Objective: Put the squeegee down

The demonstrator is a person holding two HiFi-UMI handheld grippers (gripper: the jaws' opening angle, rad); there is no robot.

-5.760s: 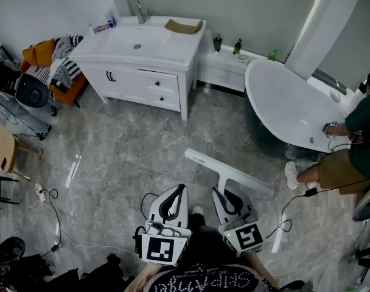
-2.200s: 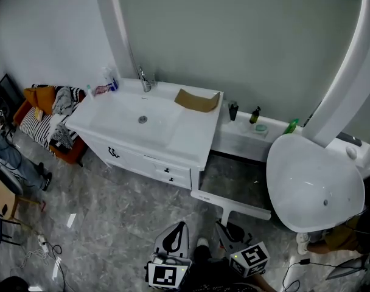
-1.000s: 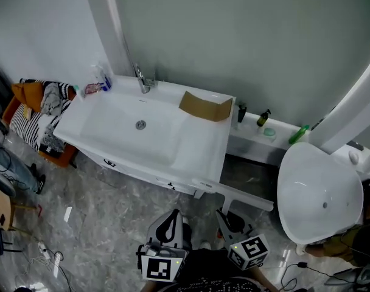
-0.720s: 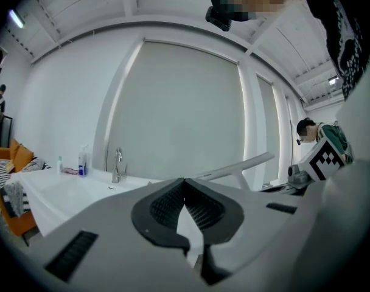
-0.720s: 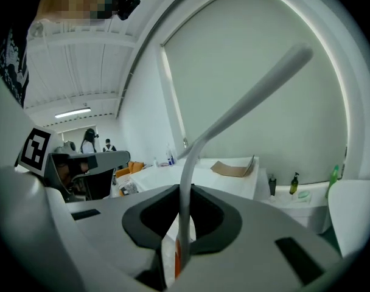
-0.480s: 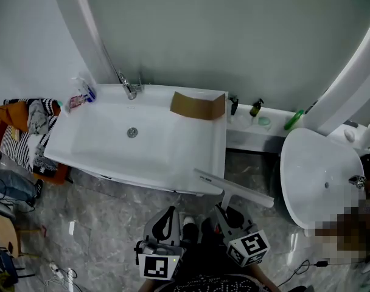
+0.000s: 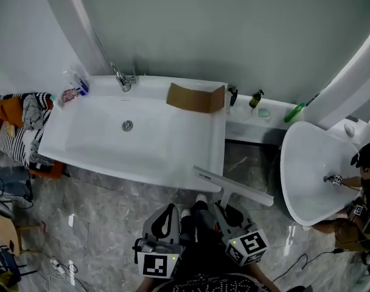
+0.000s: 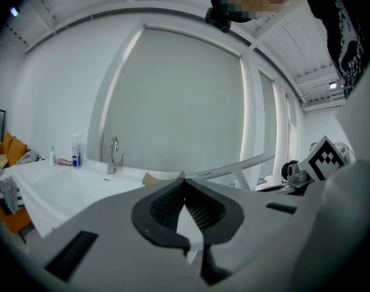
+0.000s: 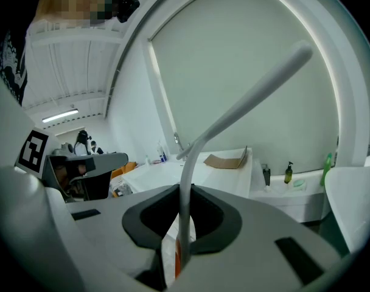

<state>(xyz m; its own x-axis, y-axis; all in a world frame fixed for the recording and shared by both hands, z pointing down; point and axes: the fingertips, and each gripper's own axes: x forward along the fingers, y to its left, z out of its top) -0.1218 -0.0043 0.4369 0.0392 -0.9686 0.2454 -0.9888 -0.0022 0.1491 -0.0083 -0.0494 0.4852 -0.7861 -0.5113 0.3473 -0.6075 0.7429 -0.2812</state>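
- Right gripper (image 7: pixel 225 215): jaws clamped on the thin white handle of the squeegee (image 7: pixel 233 188). In the right gripper view the handle (image 9: pixel 184 187) stands pinched between the dark pads of the gripper (image 9: pixel 181 227) and rises away from them.
- Left gripper (image 7: pixel 171 215): jaws together, tips meeting, nothing between them. It is held just beside the right gripper and clear of the squeegee. Its own view shows the pads of the gripper (image 8: pixel 185 207) closed on themselves.
- Squeegee, location: carried in the air ahead of the right gripper. It is not set on any surface that can be seen.
- Squeegee, axis: the handle runs forward out of the jaws. The long blade lies crosswise to it, slanting from upper left to lower right in the head view.
- Blade ends: the left end shows over the front right corner of the washbasin top (image 7: pixel 216 140), and the right end points toward the bathtub (image 7: pixel 310 160). Whether the left end touches the corner cannot be told.
- Surroundings: a cardboard piece (image 7: pixel 196 98) at the back right of the top, a faucet (image 7: pixel 120 78) at the back left, and a person (image 7: pixel 366 190) at the tub.
- Judgement: the right hand alone carries the tool. The washbasin top lies ahead and to the left, nearest the blade's left end. Setting down there would likely call for swinging the blade leftward over the top before the jaws part.
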